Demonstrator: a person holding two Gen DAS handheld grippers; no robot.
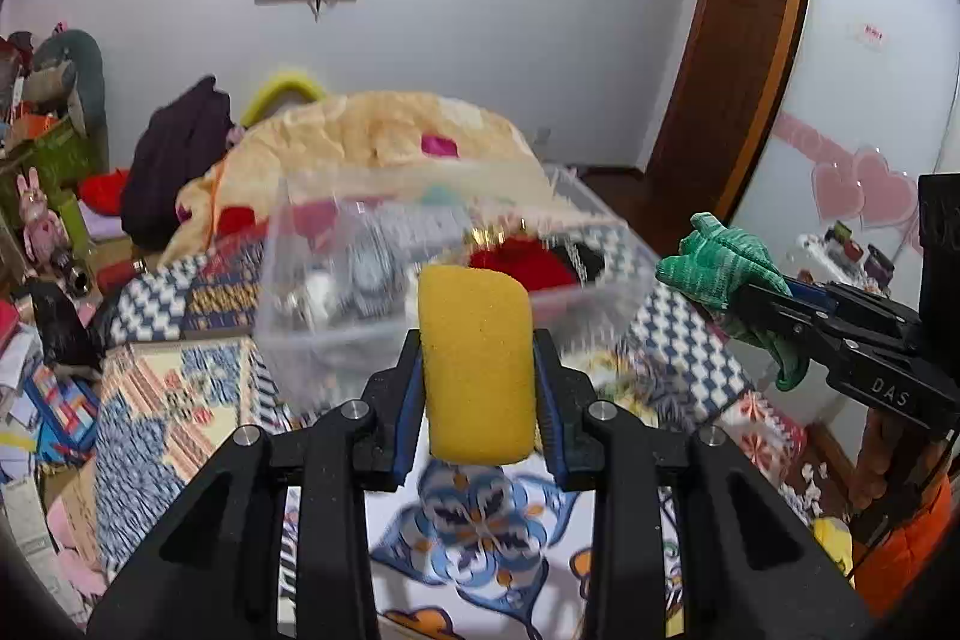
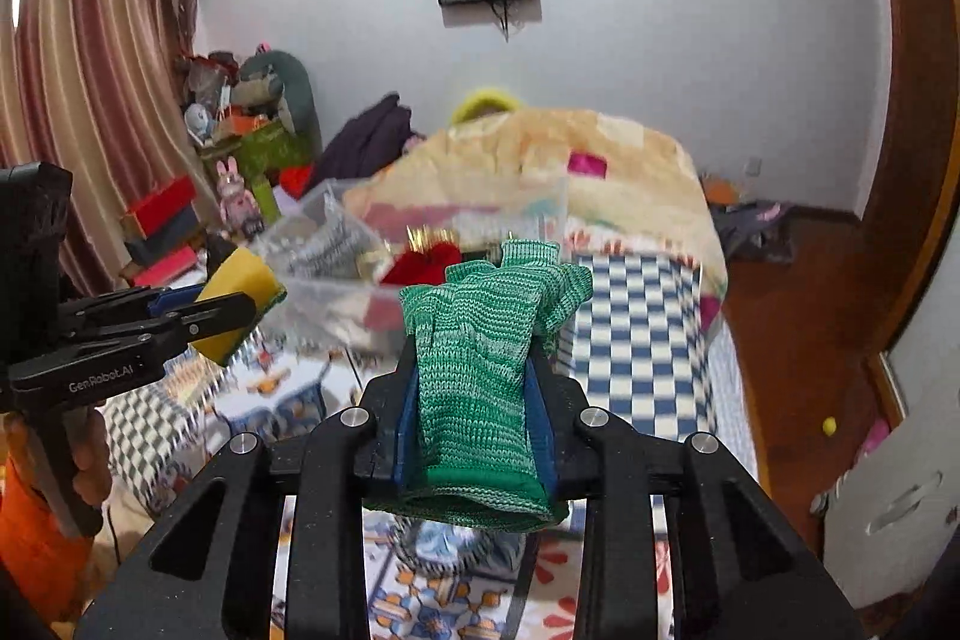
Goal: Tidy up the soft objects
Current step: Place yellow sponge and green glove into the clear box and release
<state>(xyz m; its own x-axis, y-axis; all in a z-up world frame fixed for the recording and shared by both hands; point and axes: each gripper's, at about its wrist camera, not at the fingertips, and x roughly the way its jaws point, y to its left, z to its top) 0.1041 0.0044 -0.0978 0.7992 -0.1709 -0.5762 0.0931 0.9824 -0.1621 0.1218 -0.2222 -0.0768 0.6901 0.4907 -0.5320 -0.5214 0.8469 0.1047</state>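
My left gripper (image 1: 477, 340) is shut on a yellow sponge (image 1: 477, 364), held upright above the patterned bedspread, just short of a clear plastic bin (image 1: 336, 340). The bin holds red, grey and white soft items. My right gripper (image 2: 474, 346) is shut on a green knitted glove (image 2: 480, 364), also near the bin (image 2: 324, 304). The right gripper with the glove (image 1: 720, 268) shows at the right of the left wrist view. The left gripper with the sponge (image 2: 240, 298) shows at the left of the right wrist view.
A beige quilt (image 1: 372, 136) is heaped behind the bin. A dark backpack (image 1: 174, 154) and cluttered boxes and toys (image 1: 42, 220) stand at the left. A wooden door frame (image 1: 732, 58) and floor lie right of the bed.
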